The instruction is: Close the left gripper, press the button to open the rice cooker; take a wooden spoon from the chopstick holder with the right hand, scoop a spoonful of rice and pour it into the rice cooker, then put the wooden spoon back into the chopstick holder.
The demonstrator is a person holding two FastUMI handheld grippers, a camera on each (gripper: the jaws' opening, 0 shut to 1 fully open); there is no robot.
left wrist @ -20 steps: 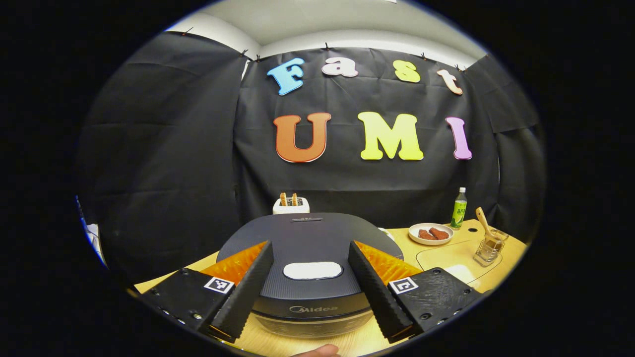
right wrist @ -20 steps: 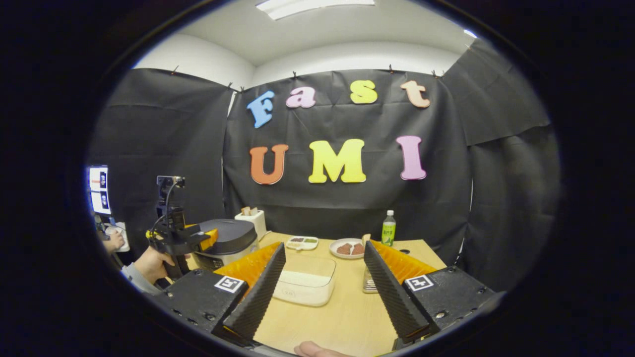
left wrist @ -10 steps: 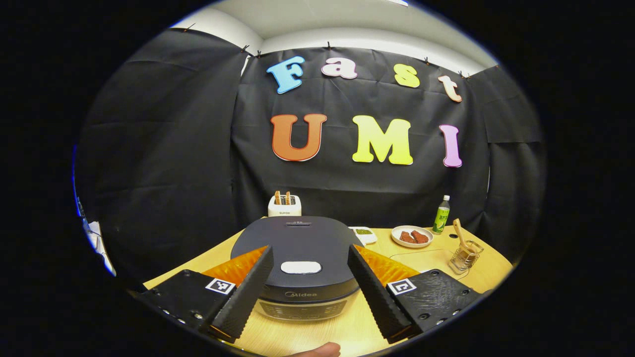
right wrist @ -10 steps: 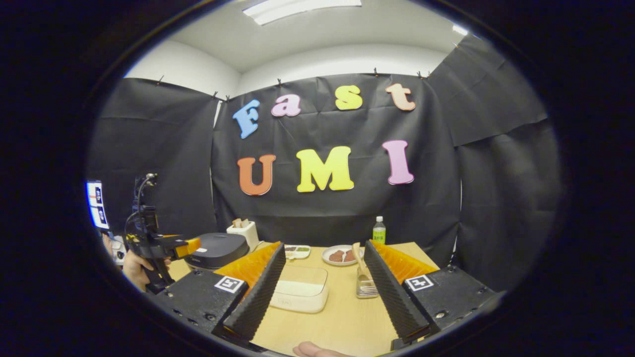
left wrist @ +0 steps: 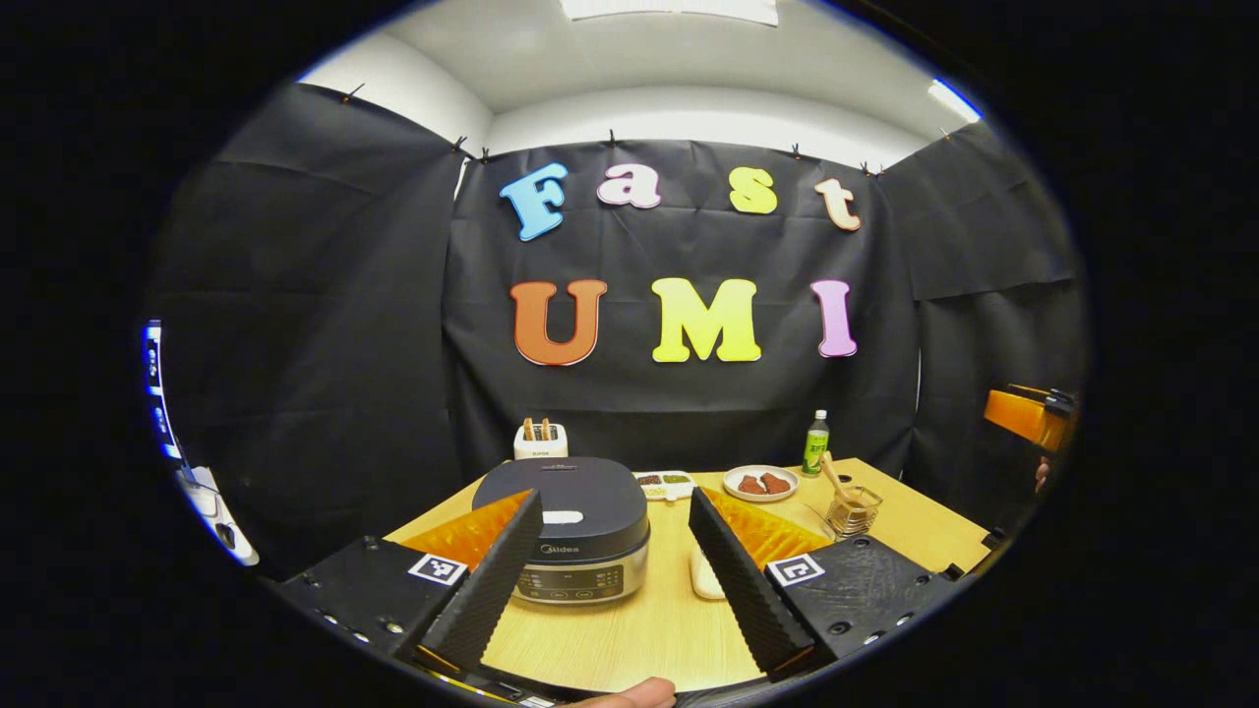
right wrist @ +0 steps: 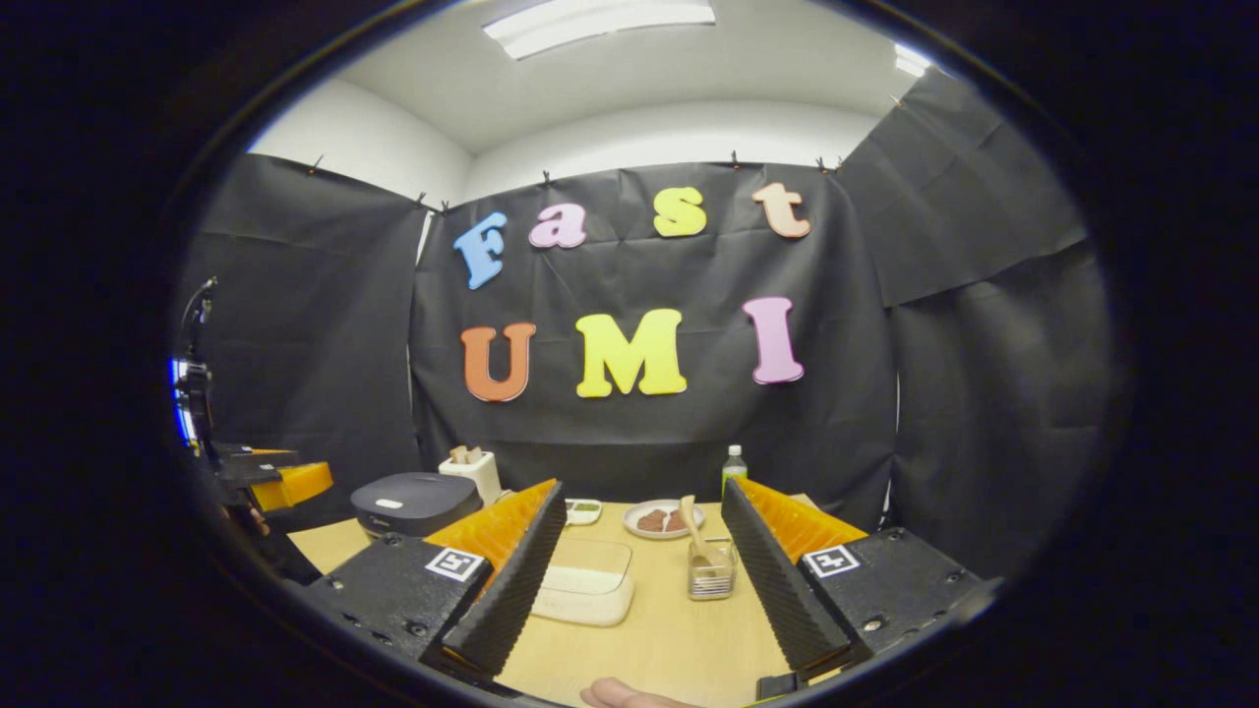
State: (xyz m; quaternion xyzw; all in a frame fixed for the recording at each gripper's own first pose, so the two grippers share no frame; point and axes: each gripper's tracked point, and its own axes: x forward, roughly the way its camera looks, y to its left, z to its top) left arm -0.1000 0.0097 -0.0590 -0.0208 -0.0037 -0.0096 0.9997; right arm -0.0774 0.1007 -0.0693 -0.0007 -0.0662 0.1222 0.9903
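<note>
Gaping wide, left gripper (left wrist: 610, 580), right gripper (right wrist: 639, 580), both empty-fingered

Both views tableward, seemingly set back

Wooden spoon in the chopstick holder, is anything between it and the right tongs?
Nothing visible blocks it. In the right gripper view the wooden spoon stands in the chopstick holder straight ahead of the open right tongs, bare table between. The clear rice container sits off to the left.

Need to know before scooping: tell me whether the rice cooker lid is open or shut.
Shut. The rice cooker has its dark lid lying flat on the body in the left gripper view, and likewise in the right gripper view.
</note>
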